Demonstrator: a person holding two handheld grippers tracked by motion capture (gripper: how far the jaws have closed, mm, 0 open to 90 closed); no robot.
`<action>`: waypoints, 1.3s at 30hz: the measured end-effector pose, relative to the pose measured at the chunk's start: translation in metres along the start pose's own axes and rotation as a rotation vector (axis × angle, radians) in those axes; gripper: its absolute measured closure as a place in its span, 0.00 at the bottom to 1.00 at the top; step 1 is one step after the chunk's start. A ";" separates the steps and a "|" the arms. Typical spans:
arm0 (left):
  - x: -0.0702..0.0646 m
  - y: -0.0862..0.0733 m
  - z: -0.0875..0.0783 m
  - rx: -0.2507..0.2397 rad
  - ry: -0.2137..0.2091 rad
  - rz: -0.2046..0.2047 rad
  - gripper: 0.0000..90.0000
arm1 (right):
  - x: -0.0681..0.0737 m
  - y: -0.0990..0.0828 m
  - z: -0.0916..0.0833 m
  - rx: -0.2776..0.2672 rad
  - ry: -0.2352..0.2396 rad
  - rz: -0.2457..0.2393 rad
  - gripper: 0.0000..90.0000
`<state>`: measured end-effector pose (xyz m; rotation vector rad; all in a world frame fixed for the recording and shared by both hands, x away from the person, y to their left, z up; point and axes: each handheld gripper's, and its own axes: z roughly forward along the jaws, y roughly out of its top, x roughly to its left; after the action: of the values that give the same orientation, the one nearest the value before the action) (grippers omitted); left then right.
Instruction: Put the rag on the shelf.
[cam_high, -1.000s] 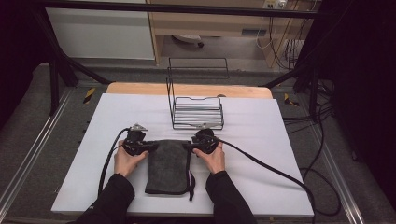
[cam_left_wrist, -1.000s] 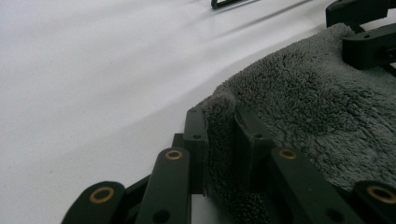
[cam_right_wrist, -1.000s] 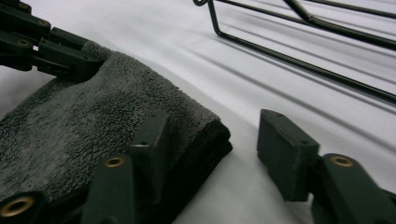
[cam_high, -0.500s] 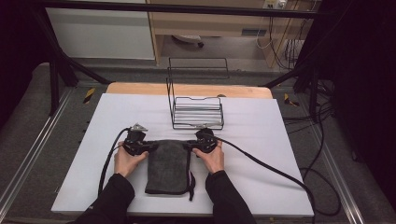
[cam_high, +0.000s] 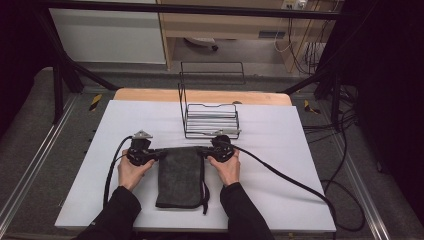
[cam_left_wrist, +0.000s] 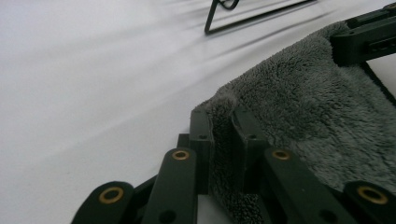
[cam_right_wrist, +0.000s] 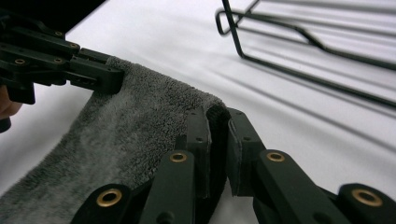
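While the dark grey fleecy rectangular towel (cam_high: 179, 176) lies flat on the white table top (cam_high: 280, 150), both tongs pinch its far edge. Left gripper (cam_high: 159, 153) clamps the far-left corner; in the left gripper view the jaws of this gripper (cam_left_wrist: 223, 133) sit narrow with a fold of pile (cam_left_wrist: 299, 116) squeezed between them. Right gripper (cam_high: 204, 151) clamps the far-right corner; the right gripper view shows its jaws (cam_right_wrist: 217, 128) closed down on the rolled towel edge (cam_right_wrist: 140, 121). Each gripper view also catches the other gripper's jaws on the opposite corner.

Towel runs from the grippers back toward the person, near edge close to the table's near edge. A black cord or strap (cam_high: 204, 187) runs along its right side, end trailing past the near-right corner. Person's left hand (cam_high: 131, 171) and right hand (cam_high: 227, 167) flank the towel.

Open white surface is left of the left gripper and right of the right gripper, where a black cable (cam_high: 295, 182) crosses. Wooden strip (cam_high: 150, 95) marks the far table edge.

Black wire rack (cam_high: 209, 112) stands just beyond the grippers, near but apart from the towel. Nothing is visible inside it.
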<state>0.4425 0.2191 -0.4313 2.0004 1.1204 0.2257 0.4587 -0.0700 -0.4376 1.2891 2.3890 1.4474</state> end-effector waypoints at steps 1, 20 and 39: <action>-0.001 0.000 -0.003 -0.014 -0.002 0.004 0.89 | 0.001 0.001 -0.002 -0.012 0.001 -0.010 0.91; -0.026 0.007 -0.047 -0.137 -0.013 0.093 0.89 | 0.027 0.009 -0.039 -0.132 0.033 -0.097 0.91; -0.050 0.023 -0.076 -0.228 -0.015 0.135 0.89 | 0.044 0.016 -0.076 -0.249 0.046 -0.156 0.91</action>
<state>0.3888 0.2169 -0.3540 1.8711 0.9081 0.3904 0.4065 -0.0903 -0.3684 1.0000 2.1914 1.6777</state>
